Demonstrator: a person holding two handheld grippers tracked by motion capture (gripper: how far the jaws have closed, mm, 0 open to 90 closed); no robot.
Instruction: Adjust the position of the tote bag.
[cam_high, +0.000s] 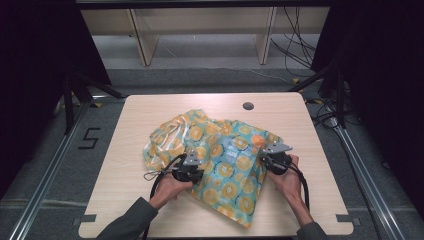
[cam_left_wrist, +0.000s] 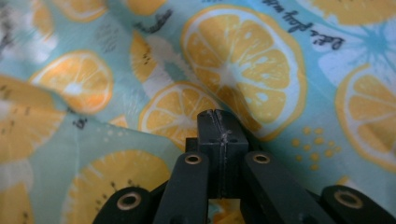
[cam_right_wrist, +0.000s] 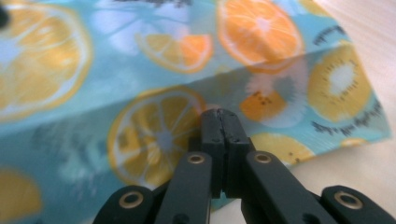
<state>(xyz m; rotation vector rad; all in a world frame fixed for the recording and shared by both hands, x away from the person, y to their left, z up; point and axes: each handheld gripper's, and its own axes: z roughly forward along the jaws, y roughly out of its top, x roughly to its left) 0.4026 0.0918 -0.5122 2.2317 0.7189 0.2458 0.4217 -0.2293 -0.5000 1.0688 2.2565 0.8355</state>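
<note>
— On the middle of the wooden table our citrus-print cloth lies rumpled. Why do we flank it?

— So we can work it from both sides. Our left gripper sits over its left part, our right gripper near its right edge.

— Holding anything?

— No: both have jaws pressed together, empty, tips just at the fabric, probably to push or smooth it.

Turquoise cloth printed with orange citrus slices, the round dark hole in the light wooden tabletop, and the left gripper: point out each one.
Turquoise citrus-print cloth (cam_high: 225, 150), high view, on its printed middle.
Round dark hole (cam_high: 248, 106), high view, on its centre.
Left gripper (cam_left_wrist: 222, 122), left gripper view, on the tips of its shut jaws.
</note>
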